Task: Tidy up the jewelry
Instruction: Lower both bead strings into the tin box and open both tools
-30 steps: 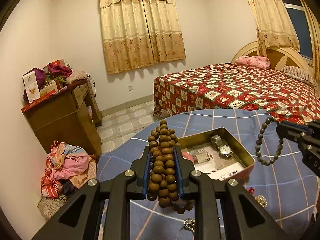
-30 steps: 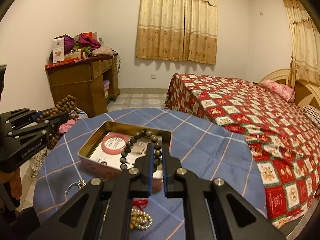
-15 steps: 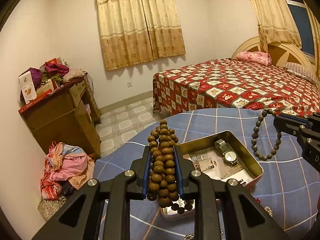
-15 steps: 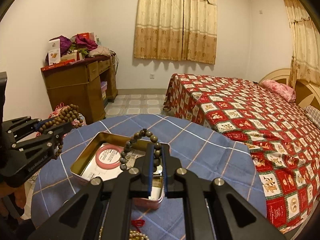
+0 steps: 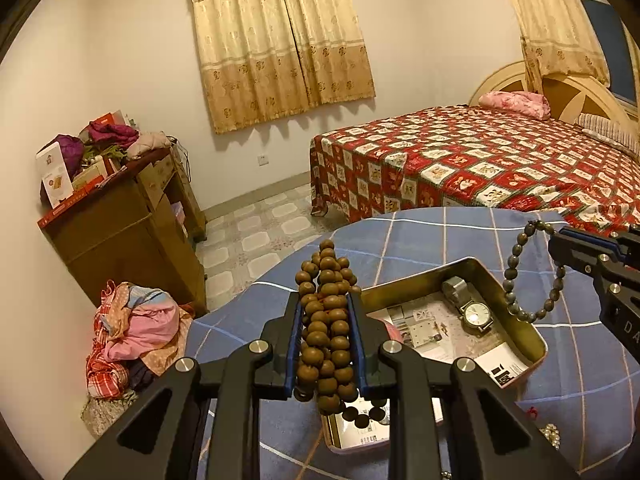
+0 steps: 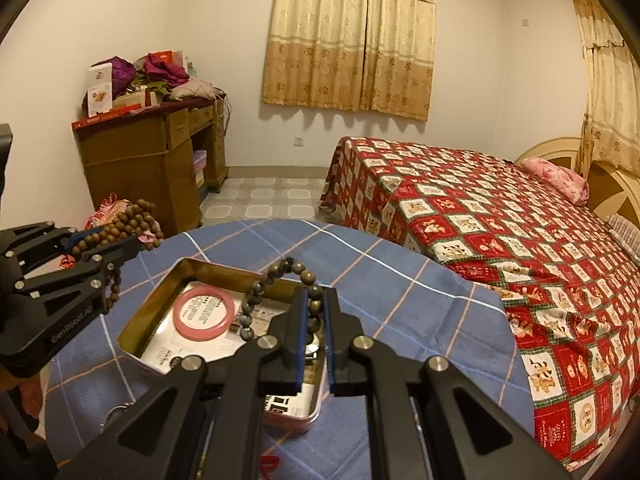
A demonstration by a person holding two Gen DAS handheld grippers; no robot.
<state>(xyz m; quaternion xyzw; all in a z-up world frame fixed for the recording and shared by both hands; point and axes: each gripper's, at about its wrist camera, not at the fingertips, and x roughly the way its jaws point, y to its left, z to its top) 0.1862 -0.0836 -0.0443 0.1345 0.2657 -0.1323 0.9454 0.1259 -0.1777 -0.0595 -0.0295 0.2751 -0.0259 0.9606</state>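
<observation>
A round table (image 5: 460, 236), covered by a blue cloth checked with white and orange lines, is seen in both views. An open rectangular gold-coloured metal tin (image 6: 160, 300) is set on the cloth. Beside the tin, a small red knotted cord (image 6: 270, 462), a cluster of pale beads (image 5: 551, 434) and a metal ring (image 6: 116, 414) are laid directly on the cloth.
</observation>
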